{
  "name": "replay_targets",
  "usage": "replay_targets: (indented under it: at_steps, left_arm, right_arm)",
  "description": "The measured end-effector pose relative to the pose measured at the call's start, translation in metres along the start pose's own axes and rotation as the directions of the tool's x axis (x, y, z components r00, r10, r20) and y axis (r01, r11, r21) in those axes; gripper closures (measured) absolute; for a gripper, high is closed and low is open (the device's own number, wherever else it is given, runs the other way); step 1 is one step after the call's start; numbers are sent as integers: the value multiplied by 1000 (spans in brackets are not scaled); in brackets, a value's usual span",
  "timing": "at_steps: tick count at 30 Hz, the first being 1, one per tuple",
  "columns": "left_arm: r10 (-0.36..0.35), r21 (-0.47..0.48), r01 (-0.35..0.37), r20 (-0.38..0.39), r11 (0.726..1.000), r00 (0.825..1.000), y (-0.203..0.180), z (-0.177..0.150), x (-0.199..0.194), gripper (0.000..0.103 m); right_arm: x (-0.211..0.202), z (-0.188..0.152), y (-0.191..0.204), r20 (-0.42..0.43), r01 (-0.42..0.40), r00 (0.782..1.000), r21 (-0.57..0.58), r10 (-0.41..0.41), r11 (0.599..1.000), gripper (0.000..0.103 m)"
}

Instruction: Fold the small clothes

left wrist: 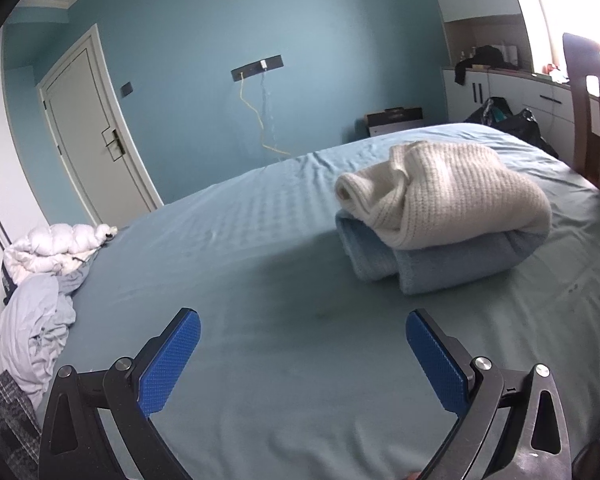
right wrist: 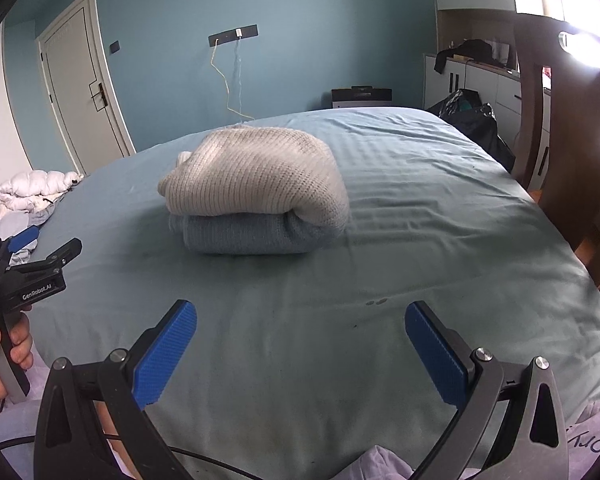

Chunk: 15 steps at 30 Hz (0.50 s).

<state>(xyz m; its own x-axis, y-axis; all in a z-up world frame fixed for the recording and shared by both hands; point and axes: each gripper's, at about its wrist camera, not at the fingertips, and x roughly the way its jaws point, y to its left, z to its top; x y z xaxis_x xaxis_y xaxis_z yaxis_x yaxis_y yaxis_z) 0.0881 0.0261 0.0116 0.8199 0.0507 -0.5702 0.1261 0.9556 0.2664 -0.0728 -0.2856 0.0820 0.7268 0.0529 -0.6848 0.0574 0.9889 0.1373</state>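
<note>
A folded cream knit sweater (left wrist: 451,196) (right wrist: 260,178) lies on top of a folded light blue knit garment (left wrist: 439,264) (right wrist: 244,236), stacked on the blue bed sheet (left wrist: 240,240) (right wrist: 419,220). My left gripper (left wrist: 303,322) is open over bare sheet, short of the stack, which sits ahead to its right. My right gripper (right wrist: 301,314) is open too, with nothing between its blue pads; the stack is ahead and slightly left. The left gripper's black body (right wrist: 40,270) shows at the right view's left edge, held by a hand (right wrist: 0,356).
A heap of unfolded clothes (left wrist: 40,292) (right wrist: 32,196), white puffy and pale blue, lies at the bed's left edge. A dark wooden chair (right wrist: 555,120) (left wrist: 591,120) stands at the right. Black bags (right wrist: 471,116), cabinets and a door (left wrist: 96,132) lie beyond the bed.
</note>
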Motion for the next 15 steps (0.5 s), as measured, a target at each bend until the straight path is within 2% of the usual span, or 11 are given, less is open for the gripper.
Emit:
replay_targets:
  at_steps: [5,15]
  left_arm:
    - [-11,-3,11,13,1000,1000,-2,2,-6,0]
    - [-8,-44,7,-23,999,1000,5,0,-2,0]
  right_arm:
    - [-7,-1,0,7,0,1000,-1,0,1000,1]
    - [-8,-1,4,6,5,1000,-22,-5,1000,1]
